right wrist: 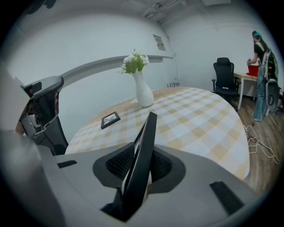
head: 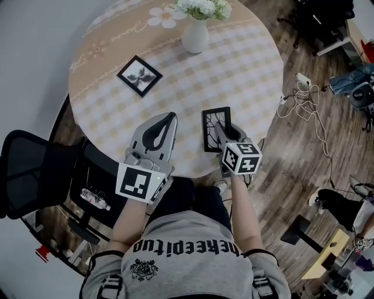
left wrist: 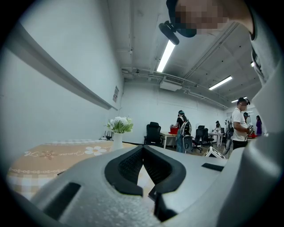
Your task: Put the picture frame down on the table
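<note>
Round table (head: 234,76) with a checked cloth fills the top of the head view, and it stands on a wood floor (head: 292,163). At the top middle is a white vase (head: 195,36) with flowers (head: 201,7). Up and left of the middle lies the other frame (head: 139,75), small and black, flat on the cloth.

Near the table's lower edge, a bit right of the middle, is the frame (head: 211,124). It is dark and thin, and it leans instead of lying flat. I cannot tell if it touches the cloth. Its near end sits between the two fingers of the right gripper (head: 222,133). In the right gripper view those fingers stand a little apart, with a small gap on each side of the frame, so they do not squeeze it.

The left gripper (head: 170,117) is just left of the frame and does not touch it. Its fingers meet at the tips and hold nothing. A black chair (head: 26,169) is at the lower left.
</note>
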### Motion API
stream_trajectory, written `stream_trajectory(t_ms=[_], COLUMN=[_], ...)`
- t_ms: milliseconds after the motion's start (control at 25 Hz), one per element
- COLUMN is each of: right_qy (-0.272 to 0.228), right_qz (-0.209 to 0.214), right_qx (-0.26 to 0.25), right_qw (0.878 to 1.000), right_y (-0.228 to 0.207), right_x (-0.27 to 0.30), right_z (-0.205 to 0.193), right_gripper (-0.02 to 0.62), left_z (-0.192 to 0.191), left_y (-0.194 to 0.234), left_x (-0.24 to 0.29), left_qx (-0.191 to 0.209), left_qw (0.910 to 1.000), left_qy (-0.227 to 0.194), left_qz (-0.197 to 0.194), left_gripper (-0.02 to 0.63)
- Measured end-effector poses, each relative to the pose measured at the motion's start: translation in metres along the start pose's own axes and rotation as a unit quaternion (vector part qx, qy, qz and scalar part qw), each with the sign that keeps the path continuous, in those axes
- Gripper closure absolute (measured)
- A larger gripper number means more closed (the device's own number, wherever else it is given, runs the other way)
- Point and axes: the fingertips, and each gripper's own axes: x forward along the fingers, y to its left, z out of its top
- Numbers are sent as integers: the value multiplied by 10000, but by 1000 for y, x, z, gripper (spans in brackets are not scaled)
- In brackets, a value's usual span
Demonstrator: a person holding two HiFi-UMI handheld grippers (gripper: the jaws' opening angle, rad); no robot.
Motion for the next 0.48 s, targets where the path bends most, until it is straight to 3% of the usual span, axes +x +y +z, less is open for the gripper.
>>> stream_trajectory(t_ms=[480], right_qy=[216], right_qz=[-124], right_qx=[-403], right_qw=[9989], right_y=[-14], right_x=[0], right_z=[-4], right_gripper=[463], left_z=[-2], left_y=[1], left_x=[0], left_qx=[35], left_qw=[10000], left_qy=[55], left_qz=[-11], left_gripper=[589])
